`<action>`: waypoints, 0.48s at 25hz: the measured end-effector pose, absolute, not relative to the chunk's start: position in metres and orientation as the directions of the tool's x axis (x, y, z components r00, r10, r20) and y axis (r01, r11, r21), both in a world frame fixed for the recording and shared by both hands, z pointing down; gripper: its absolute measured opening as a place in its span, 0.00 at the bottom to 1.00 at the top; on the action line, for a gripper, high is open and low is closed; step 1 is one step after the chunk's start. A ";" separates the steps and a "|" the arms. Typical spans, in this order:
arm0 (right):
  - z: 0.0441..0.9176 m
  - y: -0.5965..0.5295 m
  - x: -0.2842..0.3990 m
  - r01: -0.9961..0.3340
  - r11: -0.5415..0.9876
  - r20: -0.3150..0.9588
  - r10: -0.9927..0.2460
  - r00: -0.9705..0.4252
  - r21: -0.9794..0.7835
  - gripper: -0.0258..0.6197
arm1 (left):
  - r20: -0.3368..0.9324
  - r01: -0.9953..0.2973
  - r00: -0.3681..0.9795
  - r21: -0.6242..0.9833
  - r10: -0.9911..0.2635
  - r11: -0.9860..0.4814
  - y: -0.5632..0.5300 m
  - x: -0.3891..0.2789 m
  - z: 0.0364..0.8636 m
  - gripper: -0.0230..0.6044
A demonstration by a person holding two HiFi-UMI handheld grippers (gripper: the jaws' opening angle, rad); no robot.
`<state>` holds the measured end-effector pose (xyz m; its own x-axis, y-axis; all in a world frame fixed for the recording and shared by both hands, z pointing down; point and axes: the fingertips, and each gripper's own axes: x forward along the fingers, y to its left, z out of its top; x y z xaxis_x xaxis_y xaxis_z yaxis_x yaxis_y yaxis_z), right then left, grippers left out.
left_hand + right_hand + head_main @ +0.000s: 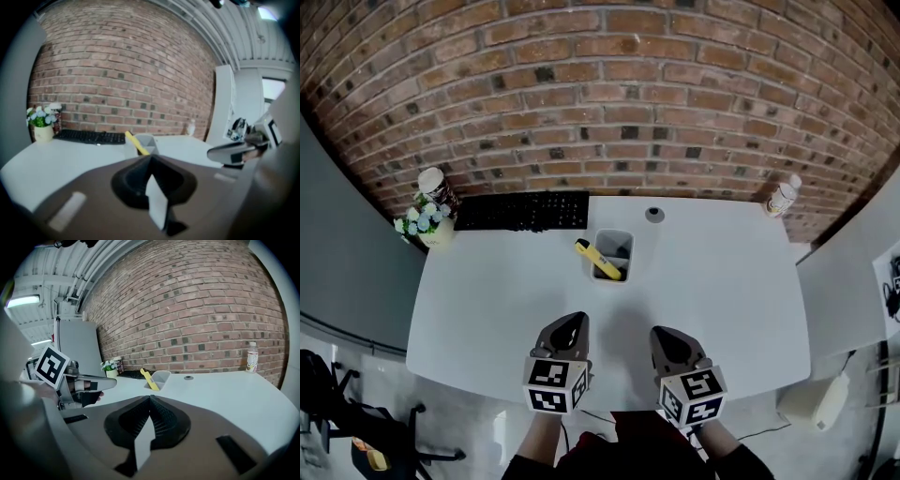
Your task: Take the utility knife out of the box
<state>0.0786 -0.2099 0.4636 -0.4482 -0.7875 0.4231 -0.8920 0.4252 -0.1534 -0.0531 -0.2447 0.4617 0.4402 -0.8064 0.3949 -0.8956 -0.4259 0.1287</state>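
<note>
**Utility knife and surroundings.** The yellow utility knife stands leaning in the box. Its lower end sits toward the box's near side, and its upper end pokes out past the far left rim. The box is a small, pale, open bin on the white table, roughly mid-width and toward the far side. Something dark lies in the box beside the knife; what it is cannot be made out.

Left of the box, a black keyboard lies along the table's far edge. A pot of white flowers sits at the keyboard's left end. Just right of the box, near the far edge, is a small round grommet. A clear bottle stands at the far right corner. A red brick wall rises behind the table.

**Your grippers.** Your left gripper hovers over the table's near edge, well apart from the box and pointing toward the far side. Its jaws are pressed together with nothing between them. Your right gripper is level with it, just to its right, and aimed the same way. Its jaws likewise meet at the tips and grip nothing. Both grippers are well apart from the knife.
</note>
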 end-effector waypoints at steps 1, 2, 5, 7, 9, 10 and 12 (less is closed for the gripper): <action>0.465 -0.213 0.080 -0.891 0.427 0.427 -0.784 -0.451 -0.157 0.05 | 0.399 -0.897 0.438 0.130 -0.806 -0.423 -0.248 -0.052 0.463 0.04; 0.466 -0.216 0.081 -0.889 0.428 0.432 -0.780 -0.453 -0.159 0.05 | 0.403 -0.897 0.437 0.131 -0.804 -0.422 -0.251 -0.050 0.464 0.04; 0.470 -0.226 0.086 -0.888 0.429 0.443 -0.773 -0.455 -0.163 0.05 | 0.412 -0.899 0.432 0.132 -0.802 -0.417 -0.262 -0.045 0.467 0.04; 0.472 -0.233 0.088 -0.888 0.429 0.447 -0.770 -0.455 -0.165 0.05 | 0.416 -0.902 0.426 0.131 -0.803 -0.410 -0.270 -0.043 0.469 0.05; 0.473 -0.239 0.090 -0.888 0.427 0.452 -0.767 -0.455 -0.169 0.05 | 0.426 -0.906 0.418 0.134 -0.803 -0.401 -0.276 -0.043 0.471 0.05; 0.474 -0.242 0.090 -0.888 0.426 0.454 -0.766 -0.455 -0.171 0.05 | 0.431 -0.908 0.415 0.136 -0.801 -0.396 -0.279 -0.044 0.473 0.05; 0.476 -0.248 0.090 -0.888 0.426 0.455 -0.764 -0.456 -0.175 0.05 | 0.439 -0.910 0.410 0.141 -0.800 -0.389 -0.285 -0.044 0.477 0.07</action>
